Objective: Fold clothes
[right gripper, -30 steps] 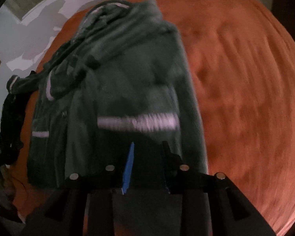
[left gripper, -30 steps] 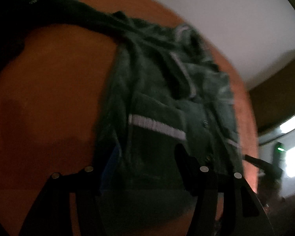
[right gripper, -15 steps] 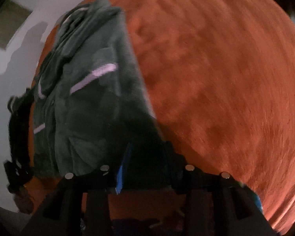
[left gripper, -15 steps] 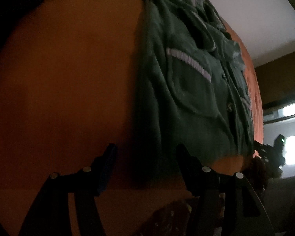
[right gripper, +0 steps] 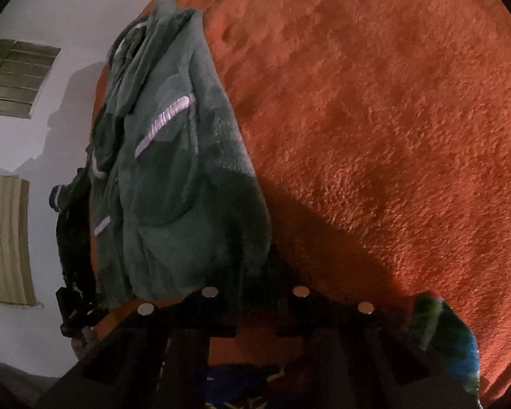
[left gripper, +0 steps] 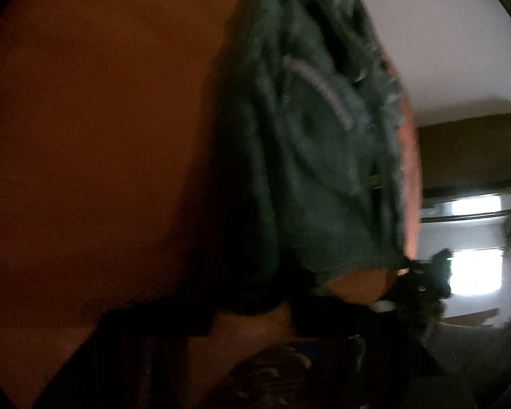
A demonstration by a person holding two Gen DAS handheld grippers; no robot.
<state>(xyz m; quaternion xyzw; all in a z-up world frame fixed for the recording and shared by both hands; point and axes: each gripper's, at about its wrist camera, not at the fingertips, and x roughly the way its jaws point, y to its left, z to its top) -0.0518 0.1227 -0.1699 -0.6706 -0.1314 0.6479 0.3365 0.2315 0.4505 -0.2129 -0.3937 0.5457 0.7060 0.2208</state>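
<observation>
Left wrist view: dark, blurred; green fleece jacket (left gripper: pixel 323 156) lies on the orange blanket (left gripper: pixel 102 119); left gripper (left gripper: pixel 252 301) jaws closing on its near hem. Right wrist view: right gripper (right gripper: pixel 255 293) jaws closing on the jacket's (right gripper: pixel 173 184) shadowed hem corner; blanket (right gripper: pixel 374 119) beneath.

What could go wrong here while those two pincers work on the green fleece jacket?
The left gripper and right gripper are both closing at the near hem of the green jacket, in deep shadow. Thick fleece could slip out of one, leaving a skewed fold. The jacket lies close to the edge of the orange blanket, and a dark strap hangs there, so a pull might drag the garment off or snag it. The bunched collar end could fold unevenly.
</observation>
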